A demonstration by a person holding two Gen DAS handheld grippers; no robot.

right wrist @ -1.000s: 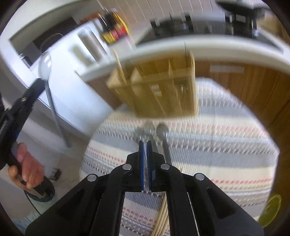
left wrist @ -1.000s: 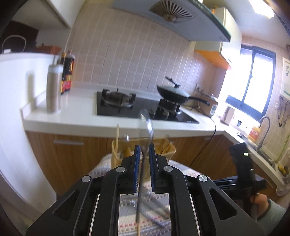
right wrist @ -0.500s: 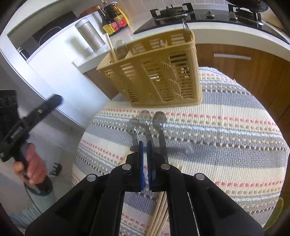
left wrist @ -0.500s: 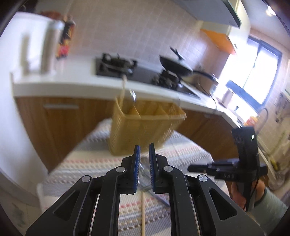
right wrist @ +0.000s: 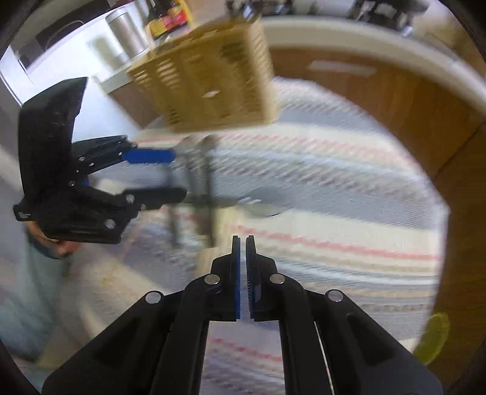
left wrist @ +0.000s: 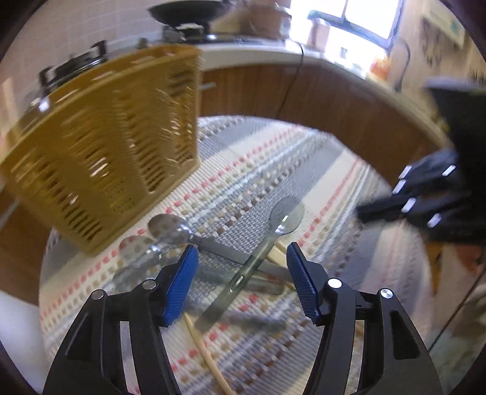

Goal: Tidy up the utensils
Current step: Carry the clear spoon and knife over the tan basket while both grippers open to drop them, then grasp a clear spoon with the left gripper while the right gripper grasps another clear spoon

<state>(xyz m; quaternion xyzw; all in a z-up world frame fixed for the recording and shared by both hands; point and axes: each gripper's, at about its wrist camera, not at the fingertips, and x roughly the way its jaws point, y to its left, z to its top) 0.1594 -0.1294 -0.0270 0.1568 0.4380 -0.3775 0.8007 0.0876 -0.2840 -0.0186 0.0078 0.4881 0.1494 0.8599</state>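
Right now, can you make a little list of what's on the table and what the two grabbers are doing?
Table cover: striped woven cloth
Holder: yellow slotted utensil basket, standing on the cloth
Loose utensils: metal spoons, one clear plastic spoon lying across them, chopsticks
Left gripper: jaws have just been opening, apart above the plastic spoon's handle, pads not pressing on it
Right gripper: shut, holding nothing

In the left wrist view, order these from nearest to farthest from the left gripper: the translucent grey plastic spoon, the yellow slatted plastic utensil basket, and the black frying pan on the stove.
1. Translucent grey plastic spoon: lying on the striped mat between the open fingers of the left gripper.
2. Yellow slatted plastic utensil basket: standing on the mat, up and left.
3. Black frying pan: on the stove at the top, beyond the basket.
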